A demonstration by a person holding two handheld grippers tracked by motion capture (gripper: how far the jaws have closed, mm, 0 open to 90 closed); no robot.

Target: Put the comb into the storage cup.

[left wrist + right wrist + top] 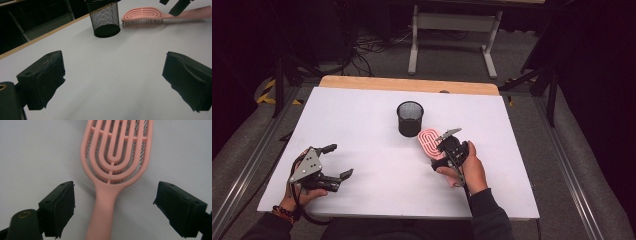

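Two tongs work here: the right tongs [113, 210] stand wide astride the handle of one pink slotted plastic hairbrush [116, 162], pads clear, lying on the white table [362, 120] at four o'clock of one black mesh cup [410, 118]. Left tongs [112, 85] gape wide, empty.

The left gripper [113, 82] has its black jaws wide apart over the bare white counter [112, 62]. Beyond them stands a black mesh cup [105, 18], with a pink hairbrush [150, 15] lying bristles-down just beside it
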